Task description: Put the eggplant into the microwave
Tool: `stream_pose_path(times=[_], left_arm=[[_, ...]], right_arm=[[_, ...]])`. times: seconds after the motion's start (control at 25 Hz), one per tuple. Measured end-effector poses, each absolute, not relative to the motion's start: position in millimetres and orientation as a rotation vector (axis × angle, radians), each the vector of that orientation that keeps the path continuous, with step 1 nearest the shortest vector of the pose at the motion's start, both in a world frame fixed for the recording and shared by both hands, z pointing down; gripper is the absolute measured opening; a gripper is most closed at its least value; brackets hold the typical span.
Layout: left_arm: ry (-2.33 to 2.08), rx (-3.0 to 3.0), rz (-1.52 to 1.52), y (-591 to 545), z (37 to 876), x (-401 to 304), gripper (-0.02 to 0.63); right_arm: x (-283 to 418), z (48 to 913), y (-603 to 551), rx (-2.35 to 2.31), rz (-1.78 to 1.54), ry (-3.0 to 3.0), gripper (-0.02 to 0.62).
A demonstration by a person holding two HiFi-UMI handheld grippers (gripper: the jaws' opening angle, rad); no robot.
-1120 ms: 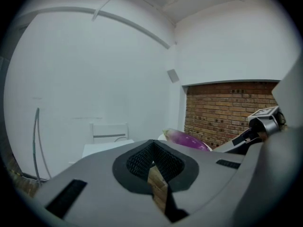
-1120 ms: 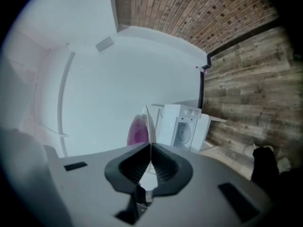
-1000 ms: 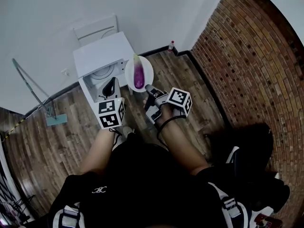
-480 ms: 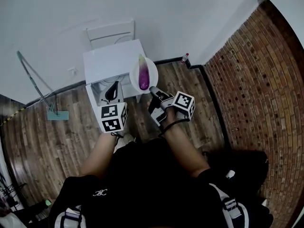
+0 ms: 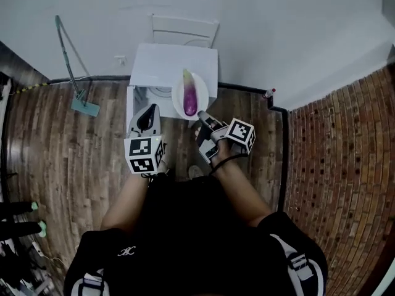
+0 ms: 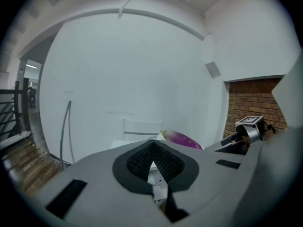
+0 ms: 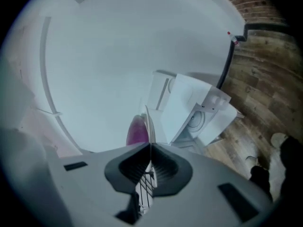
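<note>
the eggplant [image 5: 190,97] lies on a plate [image 5: 178,95]; the right gripper [image 5: 202,115] clenches the plate's rim, just short of it; the left gripper [image 5: 148,111] is closed, empty.

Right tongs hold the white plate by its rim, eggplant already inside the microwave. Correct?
Not quite. The eggplant is not inside the microwave: the head view shows it lying on the white plate, outside the oven. The rest stands: the right tongs hold that plate by its rim.

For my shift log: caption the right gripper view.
Right gripper clamps the rim of a white plate carrying the eggplant, facing the open microwave.
</note>
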State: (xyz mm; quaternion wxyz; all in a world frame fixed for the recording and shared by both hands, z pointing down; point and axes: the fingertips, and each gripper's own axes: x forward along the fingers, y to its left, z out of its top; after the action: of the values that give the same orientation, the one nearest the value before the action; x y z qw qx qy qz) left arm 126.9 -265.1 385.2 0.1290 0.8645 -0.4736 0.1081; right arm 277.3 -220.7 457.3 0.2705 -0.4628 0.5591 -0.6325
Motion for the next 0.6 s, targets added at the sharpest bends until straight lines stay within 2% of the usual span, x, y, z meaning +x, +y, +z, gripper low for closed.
stream_pose_path(times=[0.24, 0.6], left_arm=[[-1.589, 2.313, 0.322, -231.5, 412.5, 115.8, -0.009], [-1.604, 2.232, 0.318, -198.7, 443.9, 114.8, -0.008]], right_arm=[[267.3, 488.0, -226.2, -1.135, -1.868, 1.661, 0.023], [223.3, 563.6, -217.6, -1.034, -1.972, 1.721, 0.023]])
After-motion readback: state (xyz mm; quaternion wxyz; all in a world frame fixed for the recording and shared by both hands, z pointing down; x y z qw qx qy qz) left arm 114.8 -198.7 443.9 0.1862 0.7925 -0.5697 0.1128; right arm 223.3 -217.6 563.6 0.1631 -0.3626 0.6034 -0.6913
